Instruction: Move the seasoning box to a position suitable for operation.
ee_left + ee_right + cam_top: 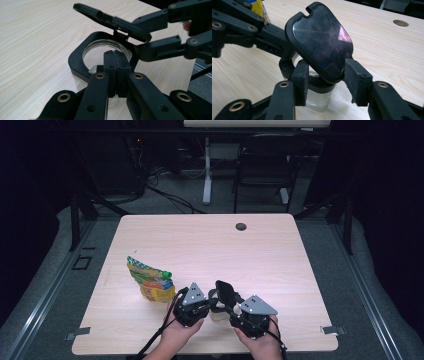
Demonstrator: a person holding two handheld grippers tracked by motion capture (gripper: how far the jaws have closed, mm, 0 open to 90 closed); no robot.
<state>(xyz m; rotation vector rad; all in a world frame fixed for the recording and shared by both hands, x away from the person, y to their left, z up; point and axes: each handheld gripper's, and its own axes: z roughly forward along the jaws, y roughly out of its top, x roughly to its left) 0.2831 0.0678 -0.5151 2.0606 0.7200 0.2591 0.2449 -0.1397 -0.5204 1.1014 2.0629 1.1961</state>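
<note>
Standing near the lower middle of the high view, a clear container (218,312) with a black collar and a hinged black flip lid (226,291) sits on the desk (210,245) between the two tools. In the left gripper view, the left tool (115,63) has its pads pressed together, seemingly pinching the near edge of the container's black rim (75,58); whether rim material actually lies between them I cannot tell. In the right gripper view, the right tool (325,75) stands spread wide on either side of the raised lid (319,40), its pads flanking the lid's lower edge near the hinge without clearly pressing it. The risk, as I judge it, is the lid dropping shut if the right tool draws away, since nothing seems to prop it. A sideways push from the wide pads could also strain the hinge or tip the light container, because the left tool's hold is only a thin pinch at the rim. A colourful snack pouch (149,280) lies apart at centre left, out of harm's way.
</note>
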